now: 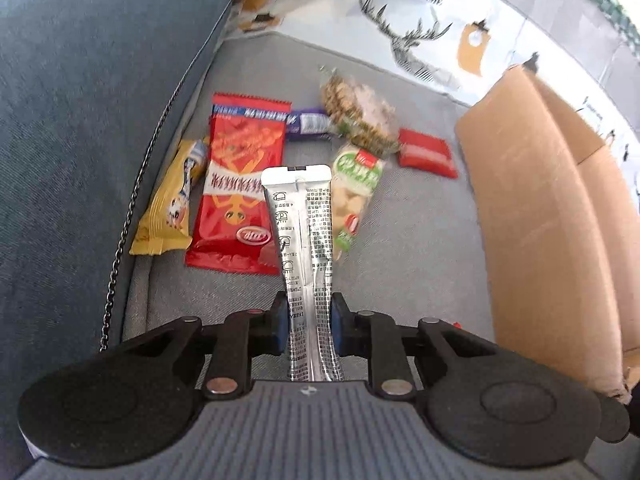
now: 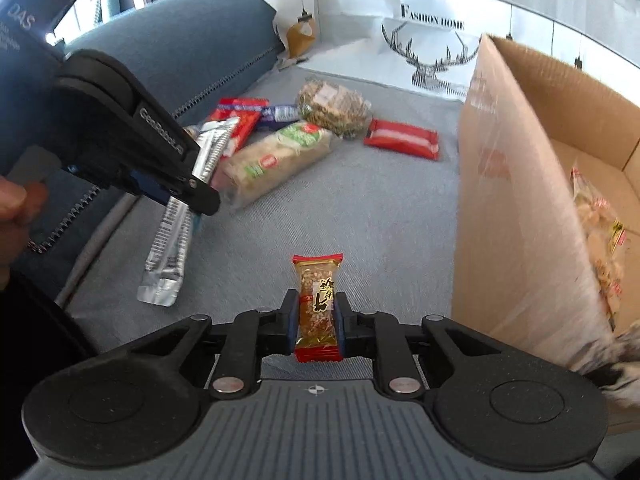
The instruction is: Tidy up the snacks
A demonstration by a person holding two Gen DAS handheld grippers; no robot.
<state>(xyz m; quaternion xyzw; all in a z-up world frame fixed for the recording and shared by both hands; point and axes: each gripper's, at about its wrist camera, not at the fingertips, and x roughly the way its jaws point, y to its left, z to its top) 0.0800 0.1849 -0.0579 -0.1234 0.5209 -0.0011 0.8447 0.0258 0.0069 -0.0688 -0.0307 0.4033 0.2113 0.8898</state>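
Observation:
My left gripper [image 1: 309, 322] is shut on a long silver foil snack pack [image 1: 302, 224] and holds it above the grey sofa seat; it also shows in the right wrist view [image 2: 176, 220], gripped mid-length by the left gripper [image 2: 188, 192]. My right gripper [image 2: 317, 320] is shut on a small gold peanut bar with red ends [image 2: 318, 300]. Loose snacks lie on the seat: a red bag [image 1: 236, 196], a yellow bar [image 1: 172, 208], a green-labelled pack [image 1: 354, 196], a nut bag [image 1: 358, 114], a purple bar [image 1: 308, 124], a red bar [image 1: 428, 154].
An open cardboard box [image 2: 516, 208] stands on the right of the seat, with a snack bag [image 2: 600, 240] inside. The blue sofa backrest [image 1: 80, 120] rises at the left. A white deer-print cloth [image 2: 432, 40] covers the far end.

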